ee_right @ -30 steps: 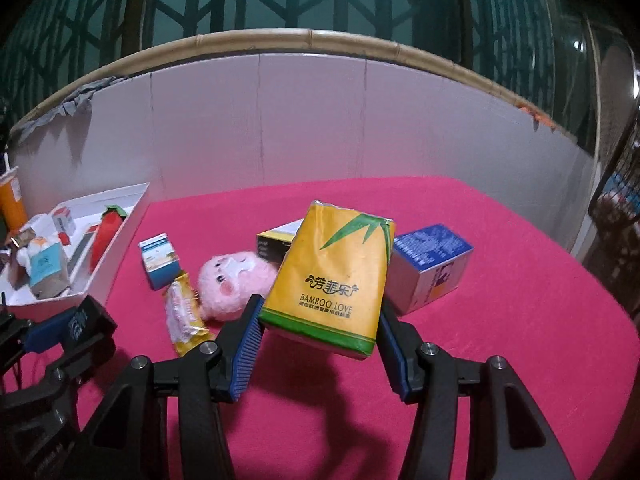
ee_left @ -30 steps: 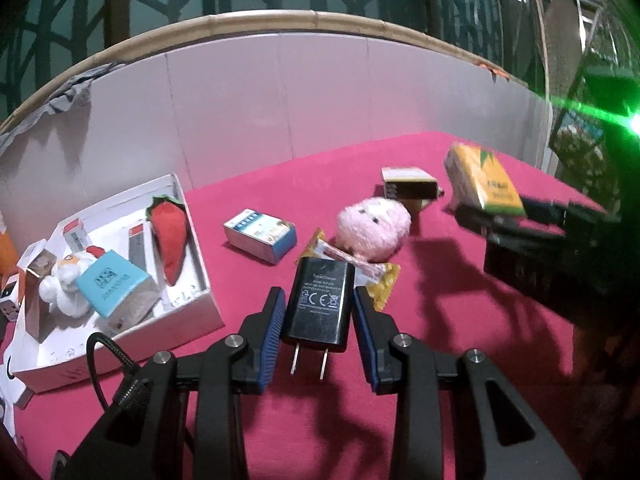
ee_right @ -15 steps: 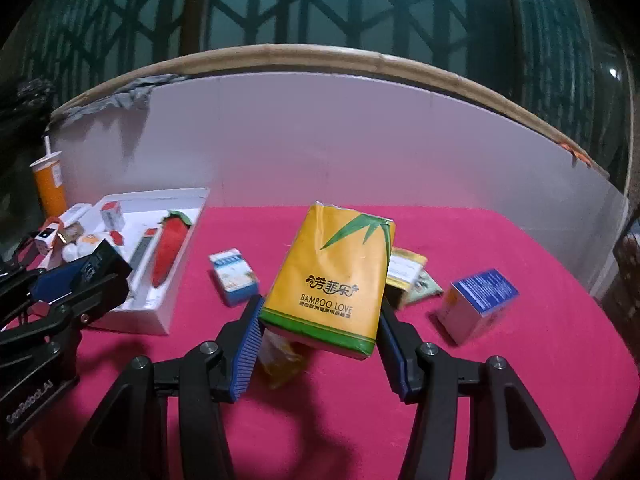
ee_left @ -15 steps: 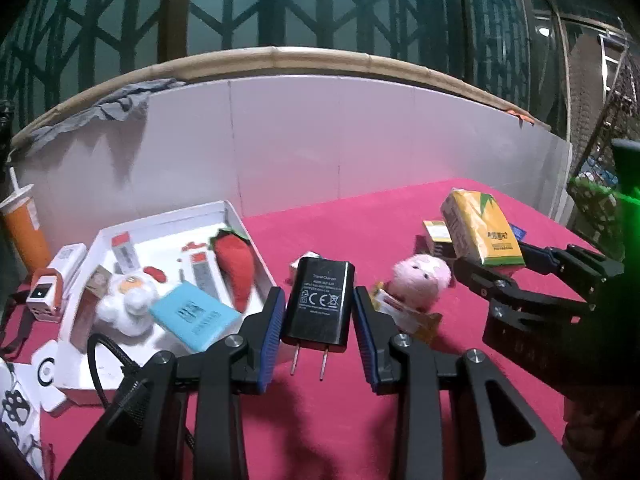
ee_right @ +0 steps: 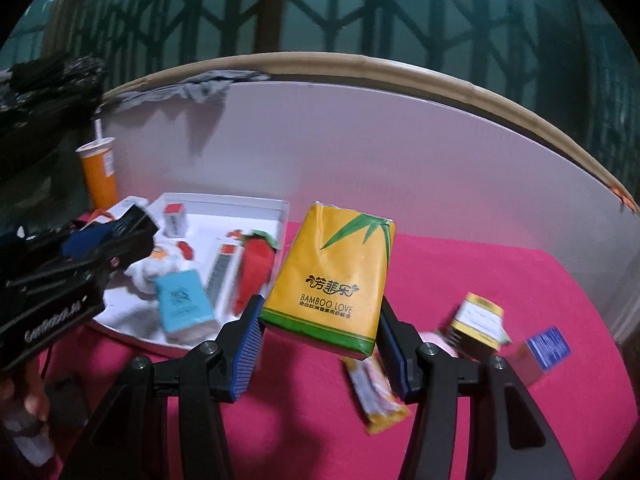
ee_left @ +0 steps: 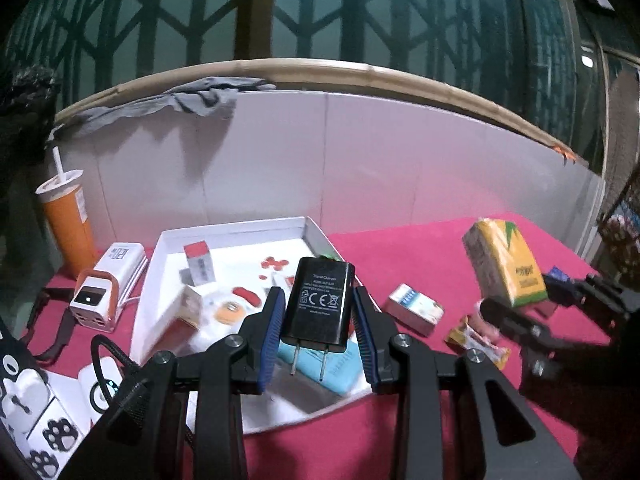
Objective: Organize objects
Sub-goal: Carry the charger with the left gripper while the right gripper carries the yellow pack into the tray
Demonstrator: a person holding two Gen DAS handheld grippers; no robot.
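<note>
My left gripper [ee_left: 316, 336] is shut on a black travel charger [ee_left: 319, 305], prongs down, held above the near part of the white tray [ee_left: 236, 232]. My right gripper [ee_right: 320, 344] is shut on a yellow Bamboo Love tissue pack [ee_right: 332, 276], held above the pink table just right of the tray [ee_right: 224, 202]. The tissue pack also shows in the left wrist view [ee_left: 504, 264]. The left gripper shows at the left of the right wrist view [ee_right: 76, 256].
The tray holds a light blue box [ee_right: 182, 300], a strawberry toy [ee_right: 254, 270], a white plush [ee_right: 154, 266] and small boxes. An orange cup [ee_left: 66, 216] and a white power bank [ee_left: 106, 284] stand left of it. On the pink cloth lie a snack bar [ee_right: 376, 396], a small white-blue box [ee_left: 414, 310], a yellow-black box [ee_right: 478, 322] and a blue box [ee_right: 548, 342].
Both grippers have swung left toward the tray, still holding their objects. The charger is now over the tray and the tissue pack sits beside its right edge.
</note>
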